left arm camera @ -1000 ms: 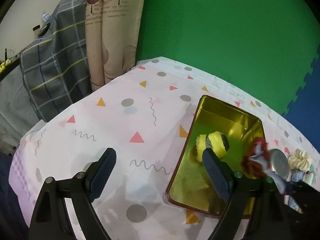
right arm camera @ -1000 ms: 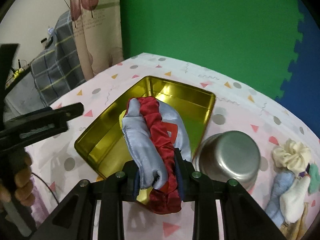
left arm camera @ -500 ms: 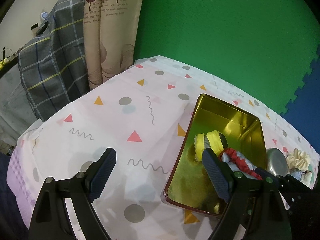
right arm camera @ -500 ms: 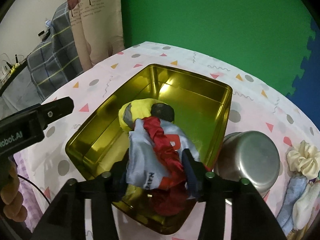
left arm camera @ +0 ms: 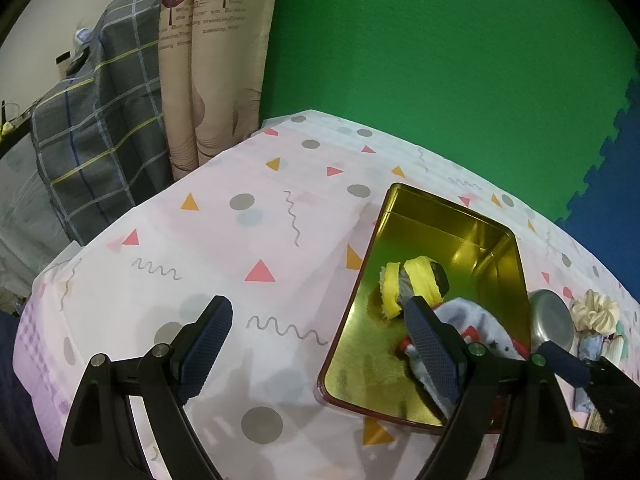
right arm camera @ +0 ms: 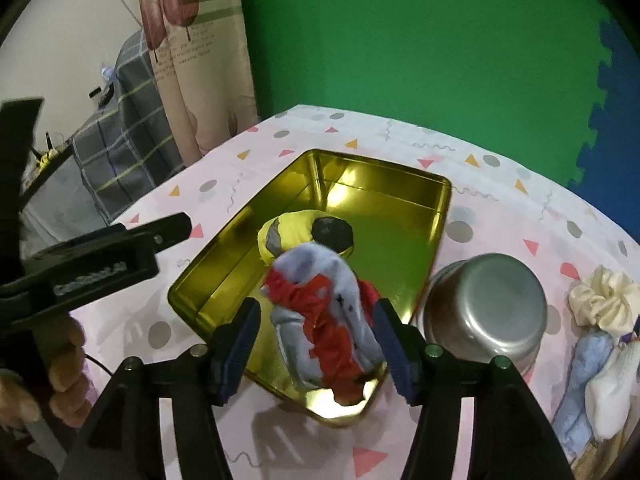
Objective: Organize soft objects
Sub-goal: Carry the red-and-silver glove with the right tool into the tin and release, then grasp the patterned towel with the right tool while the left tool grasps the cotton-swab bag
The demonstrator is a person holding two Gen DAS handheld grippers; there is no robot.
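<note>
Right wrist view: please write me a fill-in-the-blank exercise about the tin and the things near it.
1. The red and blue cloth lies in the gold ____.
2. The right gripper is ____.
3. The steel bowl stands upside ____.

Missing words: tin; open; down

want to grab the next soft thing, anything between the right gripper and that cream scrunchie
Yes. The upturned steel bowl sits between the open right gripper, jaws just opened around the red-and-blue cloth, and the cream scrunchie.
</note>
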